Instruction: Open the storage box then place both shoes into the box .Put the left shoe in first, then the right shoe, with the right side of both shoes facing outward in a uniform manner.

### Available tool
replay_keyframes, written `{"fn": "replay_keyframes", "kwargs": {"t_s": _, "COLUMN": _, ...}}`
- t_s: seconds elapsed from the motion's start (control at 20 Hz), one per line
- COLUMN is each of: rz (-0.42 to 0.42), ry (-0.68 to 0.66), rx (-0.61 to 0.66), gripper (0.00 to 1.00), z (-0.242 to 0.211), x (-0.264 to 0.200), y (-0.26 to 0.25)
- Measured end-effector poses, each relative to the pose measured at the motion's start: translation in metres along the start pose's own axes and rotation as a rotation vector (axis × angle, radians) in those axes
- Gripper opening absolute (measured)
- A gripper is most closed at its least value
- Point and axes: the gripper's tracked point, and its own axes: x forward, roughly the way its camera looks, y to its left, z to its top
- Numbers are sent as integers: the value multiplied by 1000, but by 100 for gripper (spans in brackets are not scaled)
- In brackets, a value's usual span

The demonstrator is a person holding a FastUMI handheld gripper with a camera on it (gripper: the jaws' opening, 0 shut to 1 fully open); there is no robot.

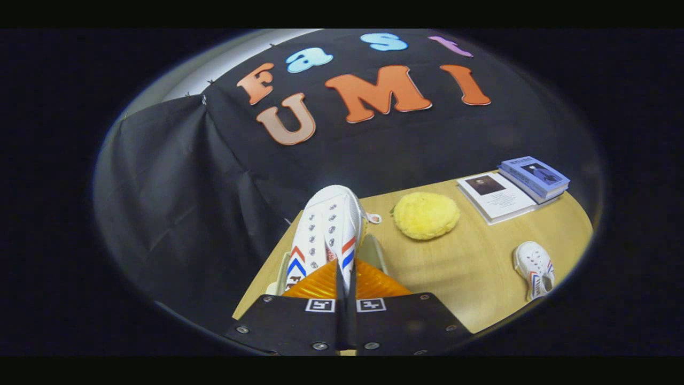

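My gripper is shut on a white canvas shoe with red and blue chevron stripes. The shoe points away from me, its toe raised toward the black cloth wall. Under the shoe I see the pale rim of the storage box near the table's left end, with its orange lid just ahead of my fingers. The other white shoe lies on the wooden table far to the right of the fingers.
A fluffy yellow round pad sits on the table right of the held shoe. Beyond it lie a white booklet and a stack of blue books near the far right corner. Black cloth hangs behind and left of the table.
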Motion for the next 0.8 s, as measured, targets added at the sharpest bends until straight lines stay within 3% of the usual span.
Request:
{"fn": "replay_keyframes", "kwargs": {"t_s": 0.55, "rz": -12, "ry": 150, "rx": -101, "gripper": 0, "z": -74, "x": 30, "y": 39}}
{"fn": "replay_keyframes", "kwargs": {"t_s": 0.8, "rz": -30, "ry": 154, "rx": -102, "gripper": 0, "z": -80, "x": 23, "y": 35}}
